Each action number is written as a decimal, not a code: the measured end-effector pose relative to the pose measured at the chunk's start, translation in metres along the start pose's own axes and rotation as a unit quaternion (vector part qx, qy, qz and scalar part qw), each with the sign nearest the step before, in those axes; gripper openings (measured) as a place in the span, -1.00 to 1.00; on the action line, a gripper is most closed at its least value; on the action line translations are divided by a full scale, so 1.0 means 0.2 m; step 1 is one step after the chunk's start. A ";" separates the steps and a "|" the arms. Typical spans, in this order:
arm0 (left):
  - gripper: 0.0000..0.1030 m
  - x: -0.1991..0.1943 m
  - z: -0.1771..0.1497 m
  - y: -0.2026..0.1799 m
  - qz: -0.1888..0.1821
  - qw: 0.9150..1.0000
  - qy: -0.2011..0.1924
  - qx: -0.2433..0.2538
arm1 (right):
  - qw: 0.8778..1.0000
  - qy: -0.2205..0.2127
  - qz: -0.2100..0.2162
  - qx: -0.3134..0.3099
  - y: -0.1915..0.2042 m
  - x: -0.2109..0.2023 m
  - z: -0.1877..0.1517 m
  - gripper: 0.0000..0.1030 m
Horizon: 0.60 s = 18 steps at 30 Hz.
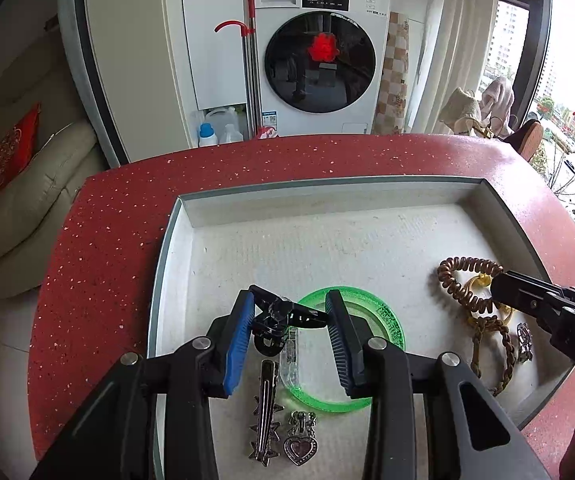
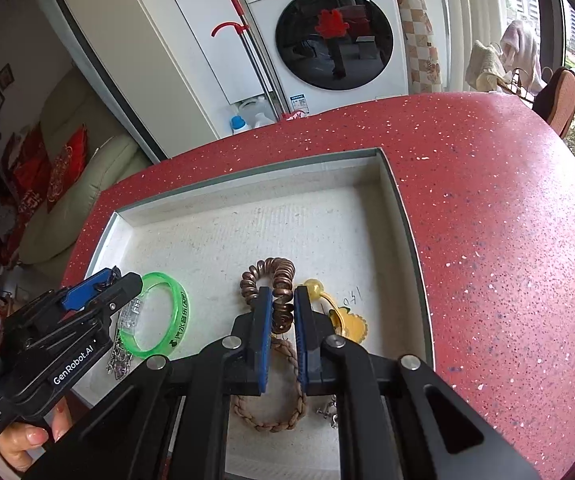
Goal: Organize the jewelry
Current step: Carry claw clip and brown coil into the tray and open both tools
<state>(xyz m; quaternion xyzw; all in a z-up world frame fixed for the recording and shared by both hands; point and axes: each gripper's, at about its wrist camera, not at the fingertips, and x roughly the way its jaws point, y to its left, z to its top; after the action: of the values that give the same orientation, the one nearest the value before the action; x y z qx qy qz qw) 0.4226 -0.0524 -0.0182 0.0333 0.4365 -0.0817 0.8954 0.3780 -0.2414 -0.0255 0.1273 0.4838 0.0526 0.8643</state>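
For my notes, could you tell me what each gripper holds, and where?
Left gripper: black hair clip, across its length. Right gripper: brown spiral hair tie, at its near coils.

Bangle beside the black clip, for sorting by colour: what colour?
Translucent bright green bangle, clearest in the right wrist view.

Daylight is pouring in from the window [image 1: 567, 92] along the right edge of both views, where the sky and buildings outside are washing out to near white. The red table [image 1: 327, 156] is catching a soft sheen toward its right edge, and the pale tray [image 1: 315, 196] is lying evenly lit, with faint shadows gathering under its far wall. The washing machine door [image 2: 333, 38] is mirroring the room. Fisheye distortion is bending straight lines into curves, and the corners are darkening to black. Near parts are staying sharp; far-edge details are smearing slightly.
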 end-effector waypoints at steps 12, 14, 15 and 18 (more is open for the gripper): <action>0.08 0.06 -0.05 -0.03 0.018 1.000 0.019 0.014 | 1.000 0.016 -0.011 -0.003 0.00 0.03 -0.01 -0.65; 0.08 0.06 -0.06 -0.03 0.018 1.000 0.016 0.013 | 1.000 0.021 -0.013 -0.002 -0.01 0.03 -0.01 -0.54; 0.08 0.06 -0.06 -0.03 0.017 1.000 0.015 0.013 | 1.000 0.022 -0.013 -0.002 -0.01 0.03 -0.02 -0.42; 0.34 0.04 -0.06 -0.03 0.023 1.000 0.010 0.016 | 1.000 0.020 -0.007 -0.003 -0.01 0.02 -0.03 -0.30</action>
<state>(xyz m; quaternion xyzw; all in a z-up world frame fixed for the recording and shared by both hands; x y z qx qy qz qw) 0.4166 -0.0576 -0.0324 0.0585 0.4429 -0.0675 0.8921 0.3752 -0.2419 -0.0320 0.1201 0.5016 0.0506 0.8553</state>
